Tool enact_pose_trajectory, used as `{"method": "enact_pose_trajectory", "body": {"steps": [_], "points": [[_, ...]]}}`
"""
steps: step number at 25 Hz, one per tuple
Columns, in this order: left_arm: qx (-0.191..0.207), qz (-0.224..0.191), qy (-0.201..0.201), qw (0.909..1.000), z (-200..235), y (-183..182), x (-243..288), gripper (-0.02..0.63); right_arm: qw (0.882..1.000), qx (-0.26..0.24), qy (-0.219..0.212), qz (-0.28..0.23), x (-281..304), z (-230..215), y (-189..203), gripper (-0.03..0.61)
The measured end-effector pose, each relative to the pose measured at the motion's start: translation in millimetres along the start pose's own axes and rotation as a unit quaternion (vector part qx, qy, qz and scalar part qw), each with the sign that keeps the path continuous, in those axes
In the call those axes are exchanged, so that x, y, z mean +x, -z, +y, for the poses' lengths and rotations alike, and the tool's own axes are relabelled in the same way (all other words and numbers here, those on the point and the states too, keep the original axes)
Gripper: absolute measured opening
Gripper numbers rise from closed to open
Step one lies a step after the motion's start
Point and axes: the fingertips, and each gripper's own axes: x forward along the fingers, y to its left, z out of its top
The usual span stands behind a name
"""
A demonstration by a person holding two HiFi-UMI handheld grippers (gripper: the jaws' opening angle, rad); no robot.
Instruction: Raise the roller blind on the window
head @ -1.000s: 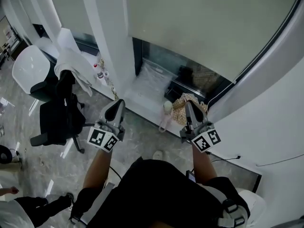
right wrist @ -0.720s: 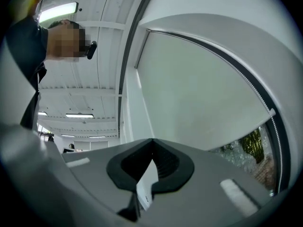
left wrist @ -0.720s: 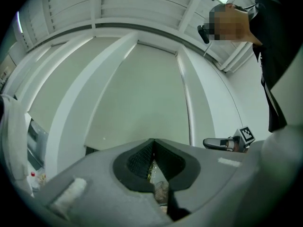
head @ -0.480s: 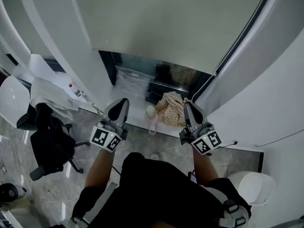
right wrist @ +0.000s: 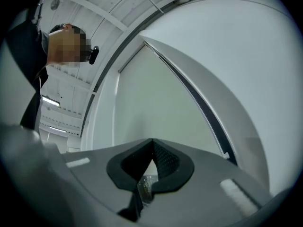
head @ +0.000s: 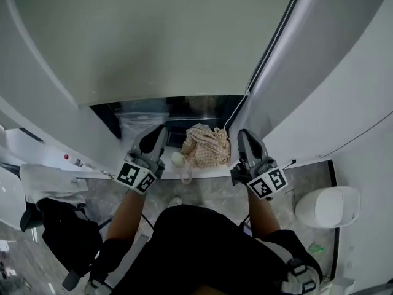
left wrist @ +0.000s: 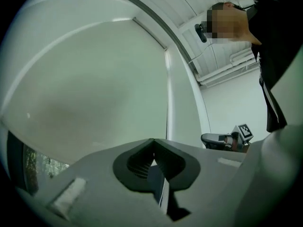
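Observation:
The pale grey-green roller blind hangs low over the window, its bottom edge just above a dark strip of glass. A bead chain runs down the frame at the blind's right side, also seen in the right gripper view as the bead chain. My left gripper and right gripper are both held out towards the blind, side by side, apart from it. Both are shut with nothing between the jaws. The blind fills the left gripper view beyond my left gripper; the blind rises past my right gripper.
On the sill lie a checked cloth bag, a pale round thing and a plastic bag. A black chair draped with white cloth stands at the lower left. A white bin stands against the right wall.
The view has swung round to face the window: the blind now fills the top, and the chair has slid to the lower left. Both grippers stay shut and have come closer to the sill.

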Motion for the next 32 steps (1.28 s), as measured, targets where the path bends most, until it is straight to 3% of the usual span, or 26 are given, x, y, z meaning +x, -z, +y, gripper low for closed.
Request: {"method": "enact_pose_trajectory", "body": {"steps": [10, 17, 21, 26, 32], "points": [[-0.034, 0.013, 0.112, 0.993, 1, 17, 66, 0.0, 0.994, -0.038, 0.097, -0.022, -15, -17, -10, 0.0], [-0.058, 0.024, 0.221, 0.9733, -54, 28, 123, 0.0, 0.978, -0.073, 0.188, -0.044, -68, -25, -43, 0.0], [-0.064, 0.026, 0.25, 0.9657, -82, 26, 142, 0.0, 0.974, -0.085, 0.202, -0.053, -84, -24, -57, 0.0], [-0.076, 0.03, 0.304, 0.9493, -122, 33, 162, 0.0, 0.966, -0.1, 0.228, -0.07, -110, -22, -69, 0.0], [-0.073, 0.049, 0.311, 0.9462, -140, 35, 203, 0.0, 0.961, -0.099, 0.246, -0.078, -130, -21, -72, 0.0]]}}
